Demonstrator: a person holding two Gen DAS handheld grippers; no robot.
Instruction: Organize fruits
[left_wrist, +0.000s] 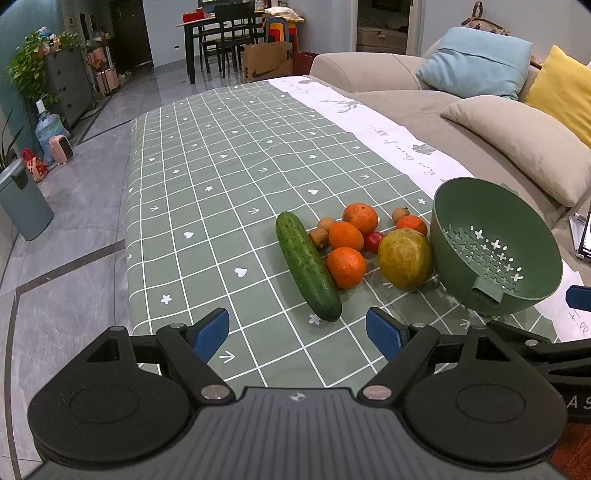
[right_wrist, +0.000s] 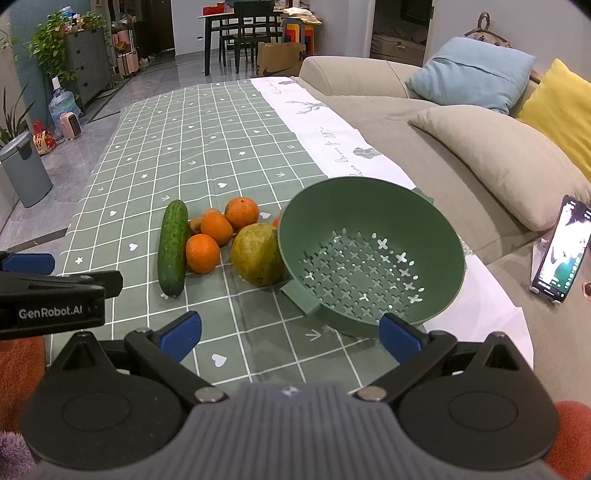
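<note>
Both claws, left claw (left_wrist: 297, 334) and right claw (right_wrist: 290, 332), gape apart, holding nothing; cucumber (left_wrist: 307, 265) nearest. Colander (right_wrist: 369, 254) empty; oranges (left_wrist: 346, 266) ungathered on surface; nothing sorted yet.

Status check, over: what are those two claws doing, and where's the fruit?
Left gripper open, empty; right gripper open, empty. Fruit pile and cucumber on the tablecloth; green colander empty, tilted against the pile. Nothing blocking.

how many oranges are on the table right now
4 oranges: one beside the cucumber, one behind it, one farthest back, one behind the colander.
</note>
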